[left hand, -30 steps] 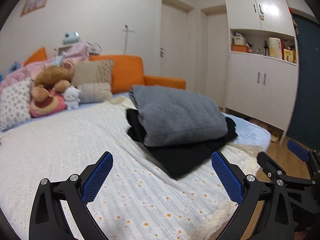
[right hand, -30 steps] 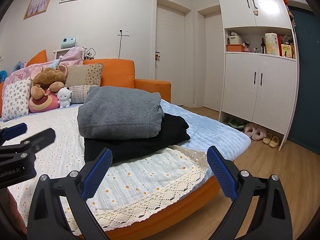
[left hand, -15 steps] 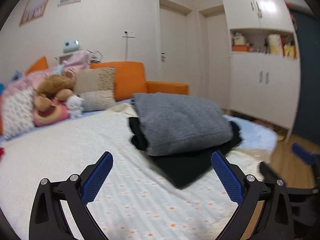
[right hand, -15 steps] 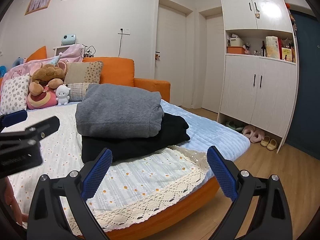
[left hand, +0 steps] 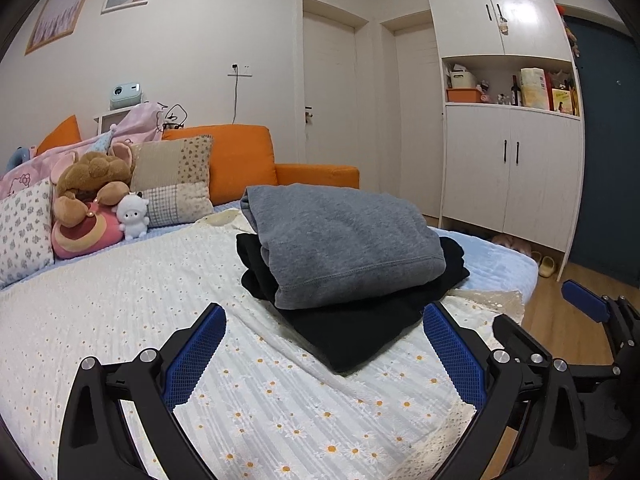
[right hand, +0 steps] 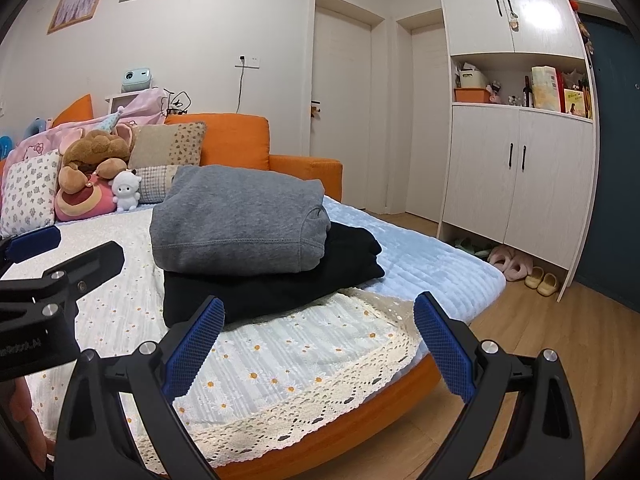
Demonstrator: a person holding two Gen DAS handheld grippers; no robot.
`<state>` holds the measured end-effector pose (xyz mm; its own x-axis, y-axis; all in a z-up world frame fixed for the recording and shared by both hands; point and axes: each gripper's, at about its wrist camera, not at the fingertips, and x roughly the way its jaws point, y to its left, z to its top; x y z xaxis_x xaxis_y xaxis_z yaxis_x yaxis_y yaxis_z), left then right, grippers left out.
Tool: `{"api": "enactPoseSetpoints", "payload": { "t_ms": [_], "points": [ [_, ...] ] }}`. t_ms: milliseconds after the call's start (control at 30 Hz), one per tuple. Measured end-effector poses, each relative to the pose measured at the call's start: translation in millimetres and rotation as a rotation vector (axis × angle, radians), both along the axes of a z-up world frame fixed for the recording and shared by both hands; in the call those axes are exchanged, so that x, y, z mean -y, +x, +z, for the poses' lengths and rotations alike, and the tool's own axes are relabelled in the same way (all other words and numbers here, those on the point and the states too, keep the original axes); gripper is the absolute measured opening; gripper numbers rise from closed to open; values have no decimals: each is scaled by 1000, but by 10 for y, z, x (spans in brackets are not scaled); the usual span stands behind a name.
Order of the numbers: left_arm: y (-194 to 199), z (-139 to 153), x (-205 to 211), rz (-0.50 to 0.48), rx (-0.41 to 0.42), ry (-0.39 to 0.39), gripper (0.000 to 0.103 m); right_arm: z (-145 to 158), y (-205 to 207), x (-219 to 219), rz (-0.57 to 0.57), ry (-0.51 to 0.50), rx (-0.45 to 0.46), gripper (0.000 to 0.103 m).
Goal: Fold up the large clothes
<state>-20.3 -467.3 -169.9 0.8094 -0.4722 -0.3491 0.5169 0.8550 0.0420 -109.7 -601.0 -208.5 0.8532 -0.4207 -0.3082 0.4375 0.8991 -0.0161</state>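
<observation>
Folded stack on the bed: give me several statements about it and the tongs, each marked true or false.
1. The grey garment lies on top of the black garment. True.
2. The left tongs are shut on the black garment. False: they are open and hold nothing.
3. The right tongs are open. True.
4. The stack sits on the wooden floor. False: it rests on the daisy-print bedspread.
5. Both garments are folded. True.
</observation>
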Motion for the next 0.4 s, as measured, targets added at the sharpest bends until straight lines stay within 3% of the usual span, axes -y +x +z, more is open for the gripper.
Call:
{"api": "enactPoseSetpoints", "payload": {
  "t_ms": [400],
  "points": [
    [85, -2, -22, -16, -45, -5, 100, -3, 1, -19, 0, -13, -6, 95]
  ]
}}
